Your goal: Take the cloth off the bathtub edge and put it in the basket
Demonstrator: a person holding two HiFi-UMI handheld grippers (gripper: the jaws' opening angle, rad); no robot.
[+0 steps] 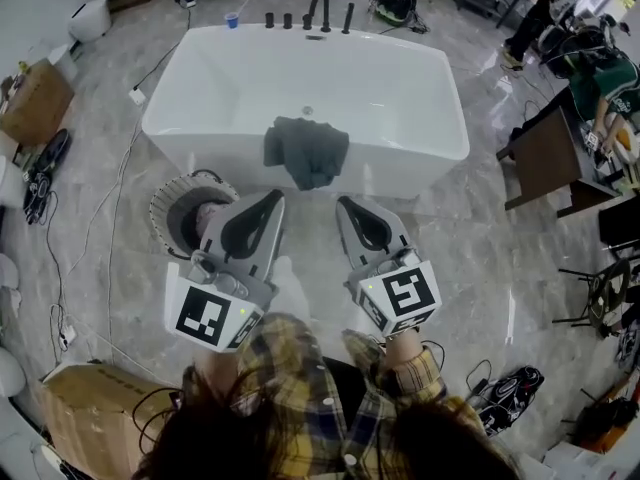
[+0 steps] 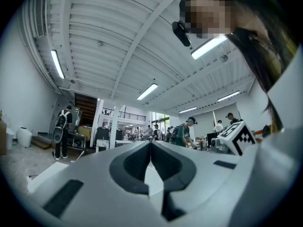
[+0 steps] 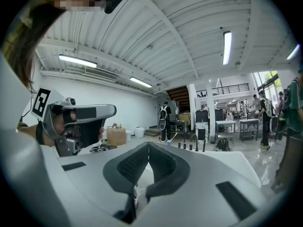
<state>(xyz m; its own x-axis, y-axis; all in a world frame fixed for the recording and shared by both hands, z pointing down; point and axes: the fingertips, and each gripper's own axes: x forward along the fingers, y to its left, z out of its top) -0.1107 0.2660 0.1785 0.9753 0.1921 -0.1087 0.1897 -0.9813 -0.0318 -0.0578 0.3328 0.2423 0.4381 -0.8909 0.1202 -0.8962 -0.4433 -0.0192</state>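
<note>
Basket (image 1: 166, 200) on floor, near-left of bathtub (image 1: 420, 158), probably placed within easy reach for drop. Left hand-held gripper (image 1: 272, 198): jaws together, empty, poised short of tub. Cloth (image 1: 306, 151): dark grey, crumpled, draped over near tub edge, untouched. Right hand-held gripper (image 1: 346, 204): likewise closed, empty.

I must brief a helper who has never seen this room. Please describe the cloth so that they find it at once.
Find the large white bathtub in the middle of the floor. The cloth is draped over the middle of its near rim. It is the only dark grey, crumpled soft thing on the tub; the black taps stand at the far rim.
</note>
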